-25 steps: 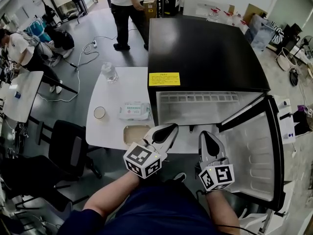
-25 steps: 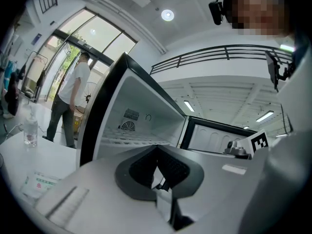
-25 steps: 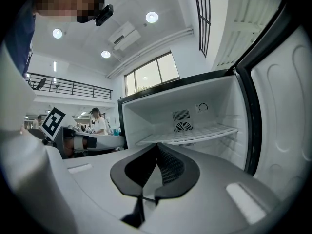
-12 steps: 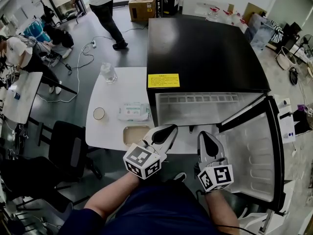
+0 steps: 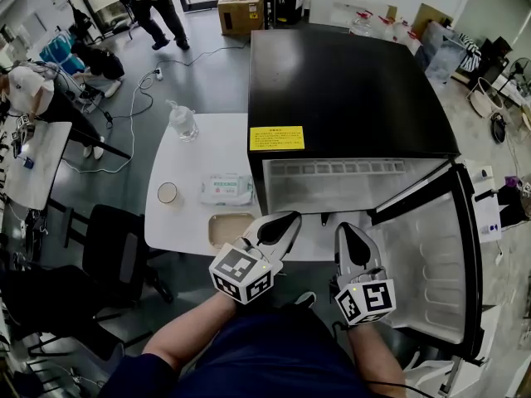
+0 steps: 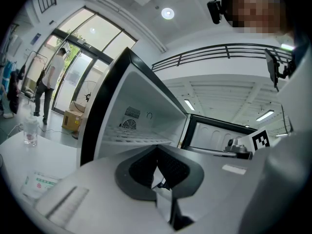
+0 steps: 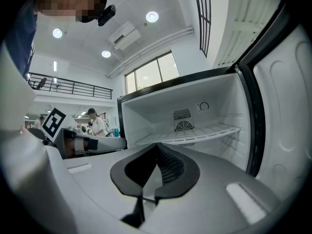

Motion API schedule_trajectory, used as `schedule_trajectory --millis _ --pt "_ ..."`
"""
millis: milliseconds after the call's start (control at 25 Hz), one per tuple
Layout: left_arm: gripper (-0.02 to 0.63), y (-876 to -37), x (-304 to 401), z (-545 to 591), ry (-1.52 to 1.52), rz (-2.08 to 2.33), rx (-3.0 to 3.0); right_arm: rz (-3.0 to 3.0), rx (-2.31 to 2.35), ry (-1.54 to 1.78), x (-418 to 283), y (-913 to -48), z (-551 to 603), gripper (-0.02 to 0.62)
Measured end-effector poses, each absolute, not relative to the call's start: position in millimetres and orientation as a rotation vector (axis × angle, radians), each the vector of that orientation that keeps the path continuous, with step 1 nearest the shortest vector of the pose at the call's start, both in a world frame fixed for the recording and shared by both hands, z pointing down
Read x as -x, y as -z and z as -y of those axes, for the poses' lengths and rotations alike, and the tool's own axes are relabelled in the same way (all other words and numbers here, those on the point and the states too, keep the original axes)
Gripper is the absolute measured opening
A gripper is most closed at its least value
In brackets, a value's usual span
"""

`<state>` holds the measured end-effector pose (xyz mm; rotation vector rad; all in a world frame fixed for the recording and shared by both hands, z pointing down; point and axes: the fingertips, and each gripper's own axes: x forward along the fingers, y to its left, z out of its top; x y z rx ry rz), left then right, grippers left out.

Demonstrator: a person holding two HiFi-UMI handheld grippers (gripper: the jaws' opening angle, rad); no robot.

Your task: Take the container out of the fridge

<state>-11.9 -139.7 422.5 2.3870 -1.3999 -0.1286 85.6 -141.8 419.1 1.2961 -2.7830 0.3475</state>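
Note:
The black fridge point(image 5: 348, 81) stands with its door point(image 5: 431, 264) swung open to the right. Its white compartment point(image 7: 195, 116) holds a wire shelf point(image 7: 200, 133) and a fan vent; I see no container inside. A shallow beige container point(image 5: 222, 226) lies on the white table beside the fridge, partly behind my left gripper. My left gripper point(image 5: 290, 216) point(image 6: 157, 147) is shut and empty, held in front of the fridge opening. My right gripper point(image 5: 344, 227) point(image 7: 156, 144) hangs beside it, also shut with nothing in it.
The white table point(image 5: 207, 148) carries a water bottle point(image 5: 182, 123), a wipes packet point(image 5: 226, 189) and a small round cup point(image 5: 168, 192). A black chair point(image 5: 116, 251) stands at its left. A person point(image 5: 149, 2) walks at the far back; cables lie on the floor.
Both grippers have stayed almost still. The person at the back has walked away to the left.

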Motion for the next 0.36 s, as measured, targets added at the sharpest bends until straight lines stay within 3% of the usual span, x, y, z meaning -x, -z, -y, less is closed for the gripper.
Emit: schedule_trajectory --millis 360 --pt "0.003 -427.9 14.0 143.5 0.113 1.41 -2.386 2.777 -1.281 -0.341 -82.5 -421.5 145.9 0.006"
